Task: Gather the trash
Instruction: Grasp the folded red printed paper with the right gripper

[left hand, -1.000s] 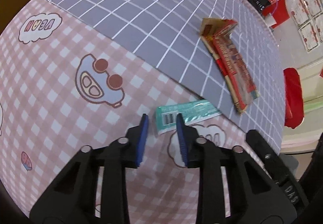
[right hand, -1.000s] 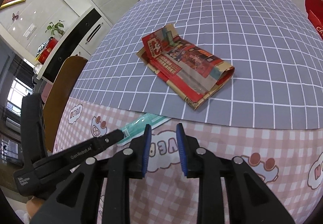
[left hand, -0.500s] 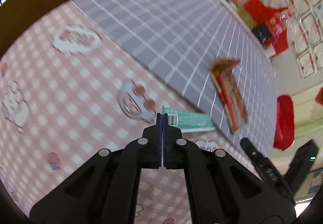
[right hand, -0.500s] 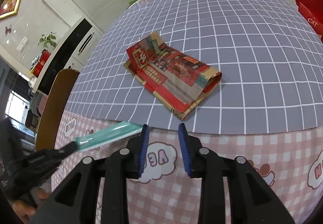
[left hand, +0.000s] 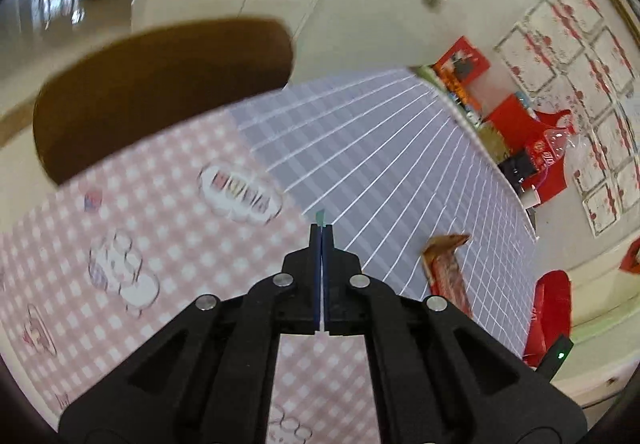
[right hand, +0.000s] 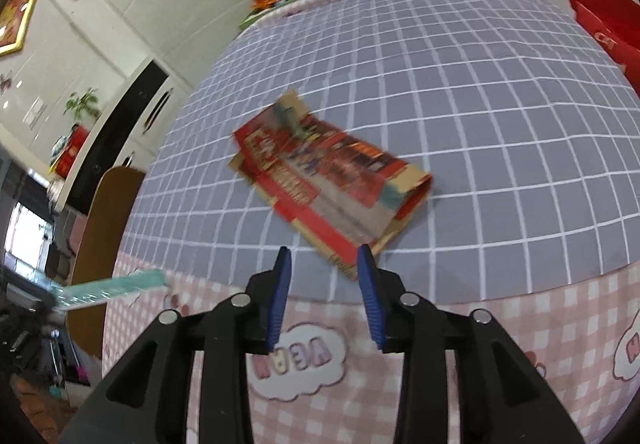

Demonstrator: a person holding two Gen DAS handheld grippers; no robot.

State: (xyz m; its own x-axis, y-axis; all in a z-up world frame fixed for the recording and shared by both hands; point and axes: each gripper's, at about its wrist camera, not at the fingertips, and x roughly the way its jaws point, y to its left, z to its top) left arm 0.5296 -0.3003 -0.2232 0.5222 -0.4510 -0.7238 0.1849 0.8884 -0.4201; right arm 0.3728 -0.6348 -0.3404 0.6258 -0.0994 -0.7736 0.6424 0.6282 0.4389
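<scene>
Our left tool [left hand: 321, 230] pinched the teal wrapper [right hand: 114, 286] by one thin end, so it could slip out. Right tool [right hand: 323, 260] was empty, jaws opening near the flattened red carton [right hand: 332, 183]; it lay flush on the counter [right hand: 480, 123] and could skid.

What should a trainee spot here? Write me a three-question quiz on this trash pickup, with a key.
1. True or false: the left hand-held gripper is shut on the teal wrapper.
2. Multiple choice: where does the flattened red carton lie? A) on the grey grid cloth B) on the pink checked cloth C) on the brown chair back
3. Fill in: between the fingers of the right hand-held gripper, whose jaws are opening, there is ____.

Key:
1. True; the wrapper is pinched at one end and held clear of the table.
2. A.
3. Nothing; the carton's near corner lies just beyond the fingertips.
</scene>
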